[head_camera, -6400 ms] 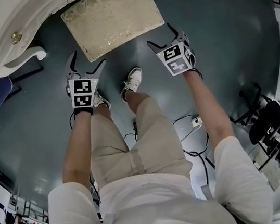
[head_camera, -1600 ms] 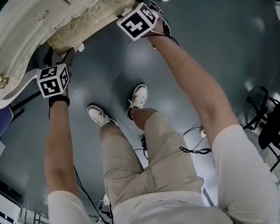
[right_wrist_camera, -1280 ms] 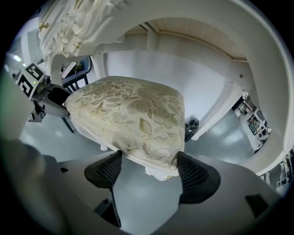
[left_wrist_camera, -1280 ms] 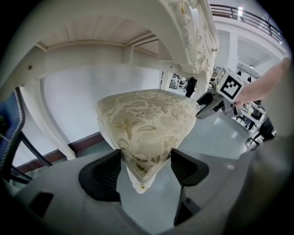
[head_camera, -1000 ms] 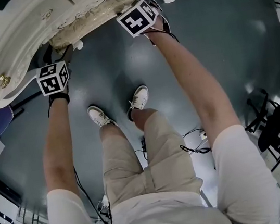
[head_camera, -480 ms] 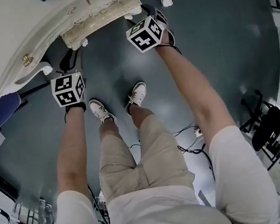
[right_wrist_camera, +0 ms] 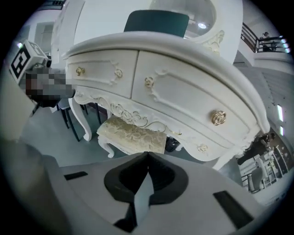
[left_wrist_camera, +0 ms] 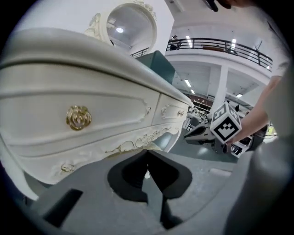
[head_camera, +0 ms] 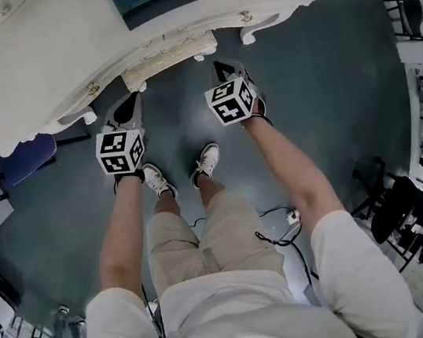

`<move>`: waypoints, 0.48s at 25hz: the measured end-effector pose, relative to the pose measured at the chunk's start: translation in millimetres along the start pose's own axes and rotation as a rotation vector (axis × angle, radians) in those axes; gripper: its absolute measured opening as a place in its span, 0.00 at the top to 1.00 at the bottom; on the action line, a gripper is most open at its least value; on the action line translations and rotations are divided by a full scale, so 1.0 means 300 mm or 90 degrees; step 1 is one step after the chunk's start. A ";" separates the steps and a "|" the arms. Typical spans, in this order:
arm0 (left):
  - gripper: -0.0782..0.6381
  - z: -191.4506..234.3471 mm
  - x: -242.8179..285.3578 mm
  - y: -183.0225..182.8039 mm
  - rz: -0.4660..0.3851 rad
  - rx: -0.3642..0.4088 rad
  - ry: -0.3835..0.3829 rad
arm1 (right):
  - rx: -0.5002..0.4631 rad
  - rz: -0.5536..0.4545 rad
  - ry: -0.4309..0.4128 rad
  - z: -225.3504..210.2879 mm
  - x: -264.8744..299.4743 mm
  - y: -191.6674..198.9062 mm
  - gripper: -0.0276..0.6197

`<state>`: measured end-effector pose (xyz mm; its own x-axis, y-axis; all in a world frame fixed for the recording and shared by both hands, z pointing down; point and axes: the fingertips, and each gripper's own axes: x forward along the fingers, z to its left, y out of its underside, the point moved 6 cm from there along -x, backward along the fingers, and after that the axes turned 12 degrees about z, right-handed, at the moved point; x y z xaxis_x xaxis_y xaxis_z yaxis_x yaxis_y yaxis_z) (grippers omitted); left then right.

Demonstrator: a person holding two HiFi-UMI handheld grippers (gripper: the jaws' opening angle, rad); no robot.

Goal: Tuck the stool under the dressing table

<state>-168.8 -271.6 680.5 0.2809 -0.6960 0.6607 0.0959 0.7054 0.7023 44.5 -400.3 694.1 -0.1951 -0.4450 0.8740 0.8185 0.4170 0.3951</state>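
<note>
Standing apparently under dressing table (head_camera: 59, 61): stool (head_camera: 170, 57).

Left tongs (left_wrist_camera: 147, 152) and right tongs (right_wrist_camera: 147, 154) just closed, empty.

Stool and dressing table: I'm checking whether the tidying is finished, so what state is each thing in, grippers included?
Stool: tucked under the dressing table, front edge showing.
Drawers: all shut.
Left gripper: jaws just closed, together, nothing between them.
Right gripper: jaws just closed, together, nothing between them.
</note>
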 end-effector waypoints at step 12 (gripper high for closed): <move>0.87 -0.040 -0.403 -0.144 -0.040 -0.013 -0.050 | 0.128 -0.042 -0.095 0.110 -0.440 0.005 0.96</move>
<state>-195.3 -216.2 567.0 0.1980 -0.7464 0.6354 0.1306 0.6625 0.7376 53.7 -314.8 588.6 -0.3347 -0.3607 0.8705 0.6800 0.5470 0.4881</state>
